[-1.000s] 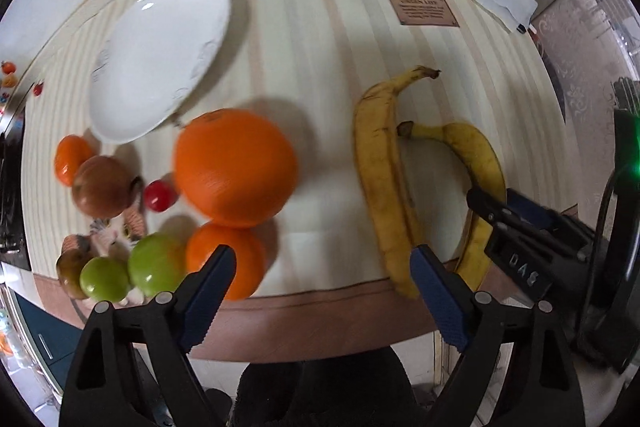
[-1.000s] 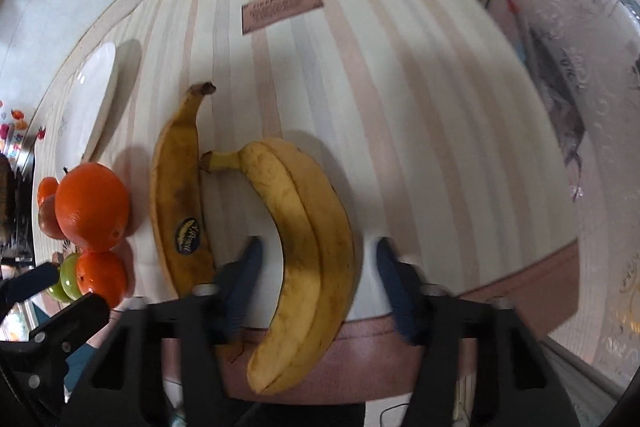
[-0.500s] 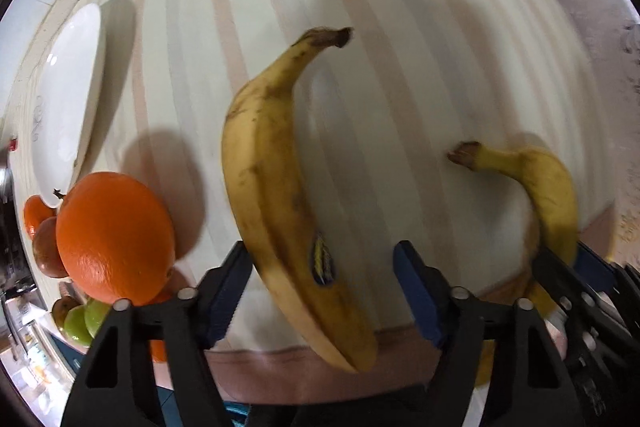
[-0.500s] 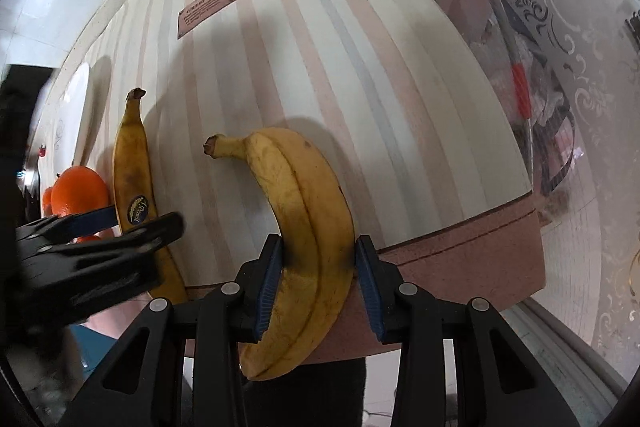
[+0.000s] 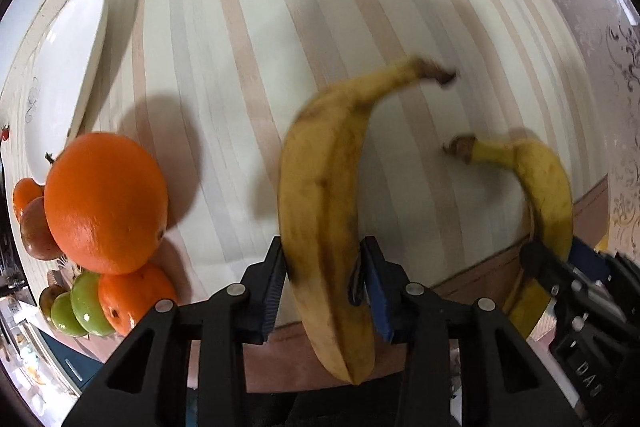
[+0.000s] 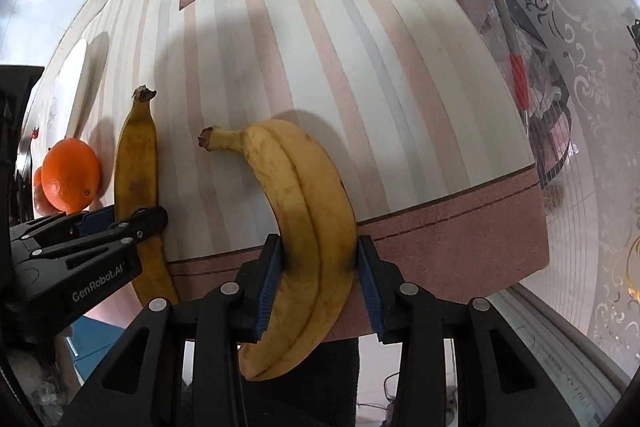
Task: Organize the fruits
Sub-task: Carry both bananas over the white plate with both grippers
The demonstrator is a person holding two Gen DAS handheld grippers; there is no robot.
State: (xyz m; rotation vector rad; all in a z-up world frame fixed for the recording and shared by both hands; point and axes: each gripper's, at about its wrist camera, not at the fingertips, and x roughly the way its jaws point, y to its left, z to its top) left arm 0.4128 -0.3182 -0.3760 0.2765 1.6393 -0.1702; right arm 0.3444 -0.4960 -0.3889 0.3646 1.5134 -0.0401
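At the worktop's near edge, single banana sat between closing left tongs, pads pressing it. Just right, paired bananas were clamped in narrow right tongs. Oranges and white plate lay toward left edge.

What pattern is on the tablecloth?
Cream tablecloth with pink and grey stripes and a pink border; right wrist view shows it best.

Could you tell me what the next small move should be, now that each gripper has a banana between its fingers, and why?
Probably lift both straight up. The left gripper is closing on the single banana, the right gripper clamps the paired bananas, and the white plate beyond the large orange looks empty.
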